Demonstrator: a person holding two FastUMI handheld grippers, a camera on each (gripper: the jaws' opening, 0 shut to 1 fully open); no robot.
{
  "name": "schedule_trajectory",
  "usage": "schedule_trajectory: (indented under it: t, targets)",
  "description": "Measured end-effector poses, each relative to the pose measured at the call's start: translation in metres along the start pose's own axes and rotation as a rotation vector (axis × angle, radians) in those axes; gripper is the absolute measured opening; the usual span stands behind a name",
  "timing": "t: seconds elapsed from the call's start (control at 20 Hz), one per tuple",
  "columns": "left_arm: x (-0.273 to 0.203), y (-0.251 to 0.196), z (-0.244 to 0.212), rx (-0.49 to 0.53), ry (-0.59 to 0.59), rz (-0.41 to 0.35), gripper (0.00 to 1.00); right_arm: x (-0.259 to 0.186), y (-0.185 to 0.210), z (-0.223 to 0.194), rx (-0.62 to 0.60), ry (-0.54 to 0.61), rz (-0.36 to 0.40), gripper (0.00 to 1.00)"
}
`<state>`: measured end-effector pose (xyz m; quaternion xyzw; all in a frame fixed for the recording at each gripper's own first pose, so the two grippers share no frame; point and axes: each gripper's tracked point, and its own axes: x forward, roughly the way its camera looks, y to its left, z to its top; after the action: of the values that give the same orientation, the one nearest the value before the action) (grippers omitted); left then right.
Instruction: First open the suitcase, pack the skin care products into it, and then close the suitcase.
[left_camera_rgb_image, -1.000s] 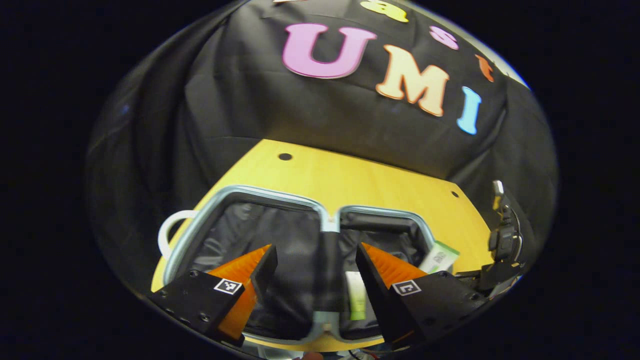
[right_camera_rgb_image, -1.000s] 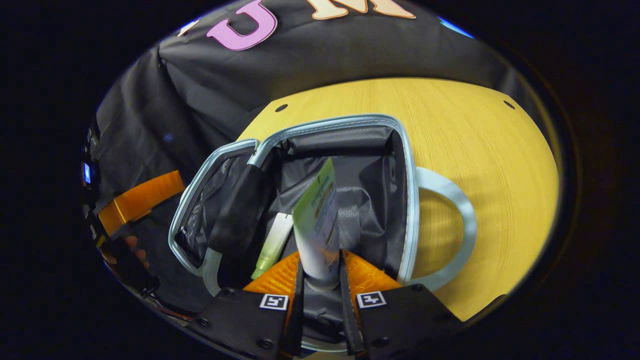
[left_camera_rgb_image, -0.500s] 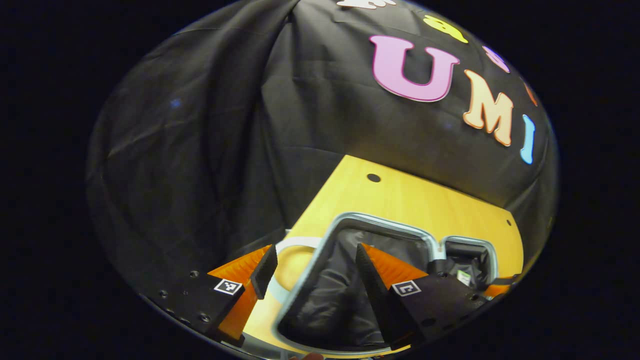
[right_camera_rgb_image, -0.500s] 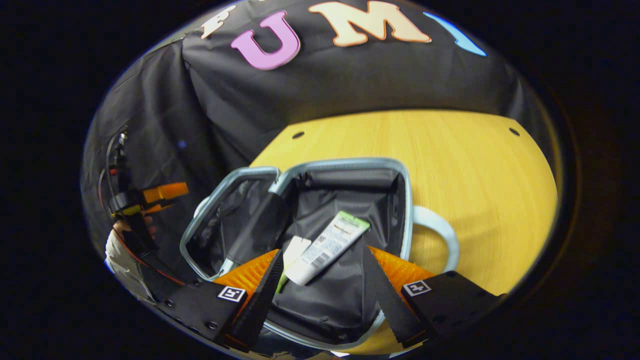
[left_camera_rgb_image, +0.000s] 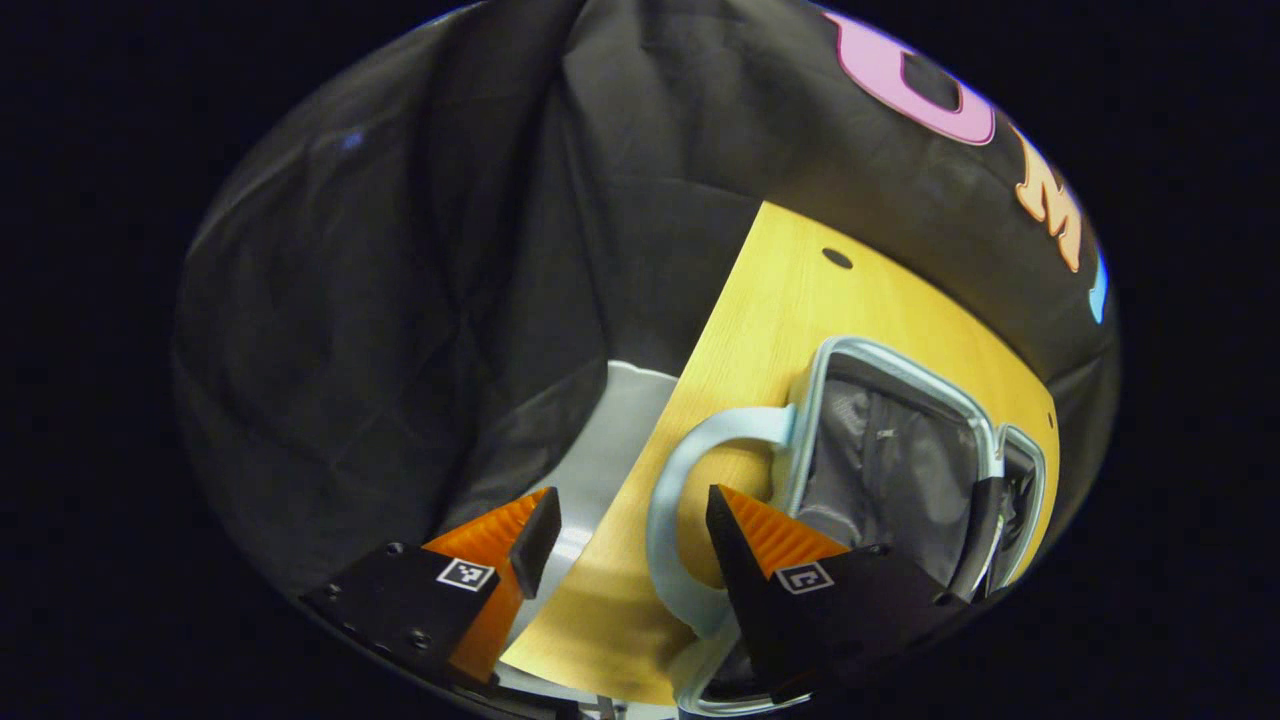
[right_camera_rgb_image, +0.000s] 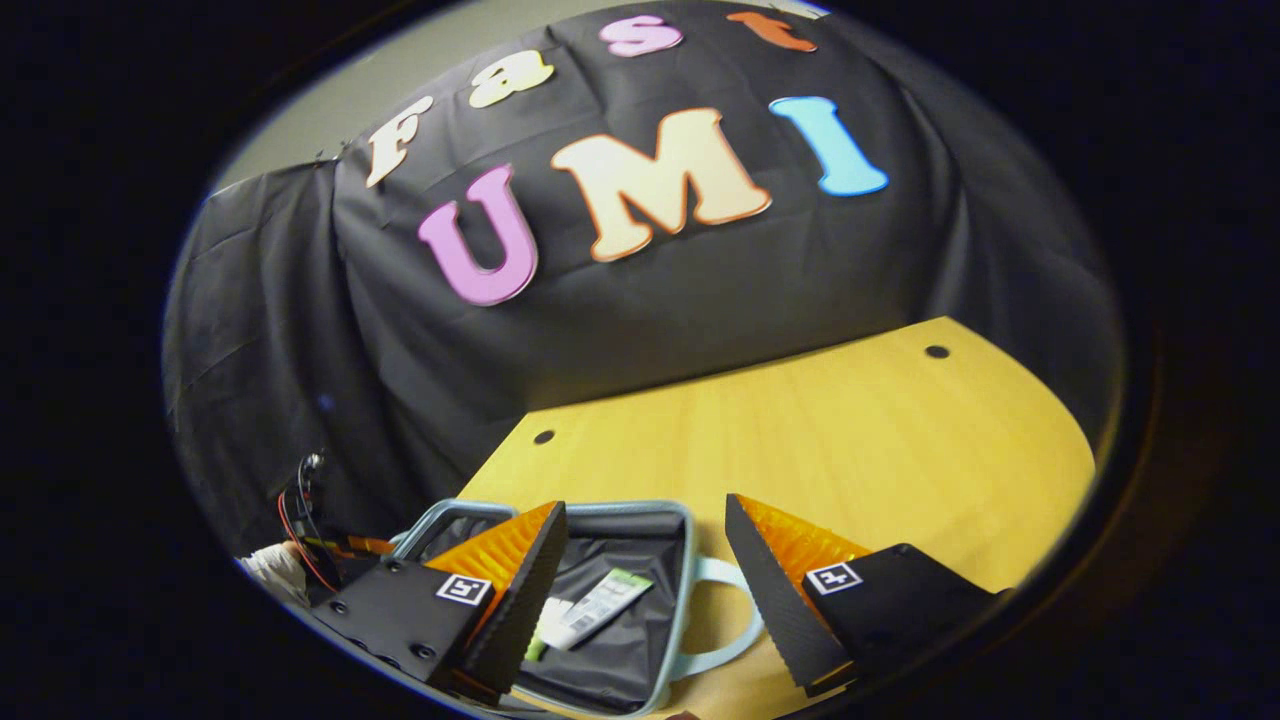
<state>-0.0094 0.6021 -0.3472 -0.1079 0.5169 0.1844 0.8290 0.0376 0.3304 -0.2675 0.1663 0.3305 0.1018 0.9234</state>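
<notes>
The small suitcase (left_camera_rgb_image: 898, 358) lies open on the wooden table, pale blue rim around black lining. Its looped handle (left_camera_rgb_image: 672, 500) sits just ahead of my left gripper (left_camera_rgb_image: 630, 540), which is open; the handle lies near the right finger. In the right gripper view the suitcase (right_camera_rgb_image: 681, 560) is low between the fingers. A white tube with a green end (right_camera_rgb_image: 600, 603) lies flat in it beside a second, pale green tube (right_camera_rgb_image: 545, 628). My right gripper (right_camera_rgb_image: 645, 575) is open and empty, raised above the case. The left gripper (right_camera_rgb_image: 335, 546) shows at the far left.
The yellow wooden table (right_camera_rgb_image: 800, 430) stretches bare to the right and back of the case. In the left gripper view the table's left edge (left_camera_rgb_image: 690, 350) drops to a grey floor (left_camera_rgb_image: 610, 440). Black cloth walls close the booth. A white sleeve (right_camera_rgb_image: 272, 566) shows beside the left gripper.
My right gripper opened and let go of the white tube, which now lies in the suitcase, then drew back and up. My left gripper swung left, towards the case's handle and the table edge.
</notes>
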Motion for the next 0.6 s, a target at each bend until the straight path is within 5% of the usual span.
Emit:
schedule_trajectory:
  t: [0.15, 0.3, 0.4, 0.6]
  targets:
    - [0.006, 0.010, 0.006, 0.035, 0.047, 0.007, 0.70, -0.019, -0.043, 0.013, -0.021, -0.040, -0.104, 0.98]
    - [0.012, -0.004, -0.001, 0.063, 0.091, -0.016, 0.29, -0.037, -0.071, 0.016, -0.053, -0.031, -0.198, 0.98]
    - [0.014, -0.005, -0.006, 0.093, 0.137, 0.014, 0.12, -0.048, -0.081, 0.022, -0.063, -0.051, -0.228, 0.98]
    - [-0.005, -0.013, 0.008, 0.106, 0.094, 0.035, 0.02, -0.059, -0.099, 0.019, -0.174, -0.053, -0.275, 0.98]
